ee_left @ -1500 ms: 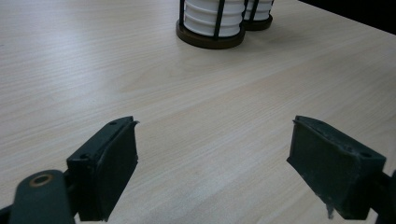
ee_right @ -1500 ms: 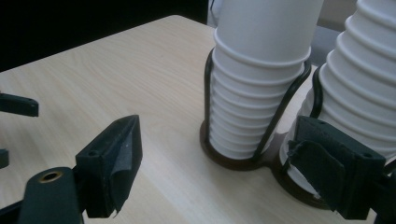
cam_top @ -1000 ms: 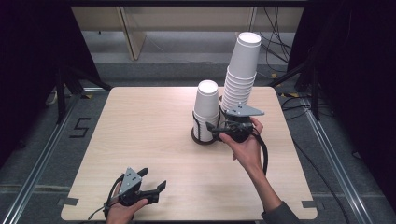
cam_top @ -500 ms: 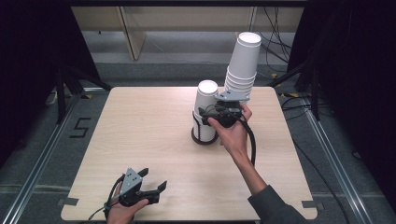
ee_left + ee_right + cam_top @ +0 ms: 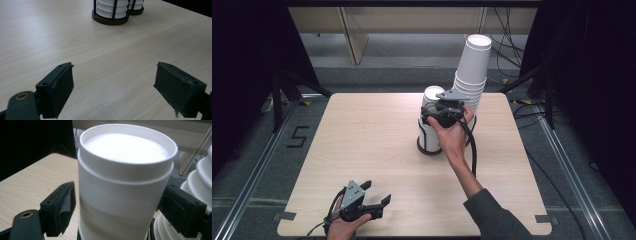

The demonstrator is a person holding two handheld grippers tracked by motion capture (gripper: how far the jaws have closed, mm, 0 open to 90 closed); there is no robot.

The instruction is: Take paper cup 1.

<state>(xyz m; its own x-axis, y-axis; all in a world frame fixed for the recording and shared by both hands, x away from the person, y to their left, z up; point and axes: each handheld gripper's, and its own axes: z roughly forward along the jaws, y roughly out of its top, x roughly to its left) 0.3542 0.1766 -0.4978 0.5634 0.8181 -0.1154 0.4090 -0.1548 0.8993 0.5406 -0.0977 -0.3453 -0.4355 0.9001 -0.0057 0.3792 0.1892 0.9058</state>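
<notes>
At the desk's [image 5: 362, 130] far middle, the right gripper's [image 5: 117, 202] jaws straddle the top paper cup [image 5: 125, 182] — gap at left, ungripped — so centre, squeeze gently, lift straight; left gripper [image 5: 371, 196] idles, jaws apart.

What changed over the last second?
The right gripper moved left, from the tall stack to the short stack. Its open jaws now straddle the short stack's top cup, with a small gap showing at one pad; nothing was taken or let go. Both stacks stayed put, and the left gripper stayed open at the table's near edge.
</notes>
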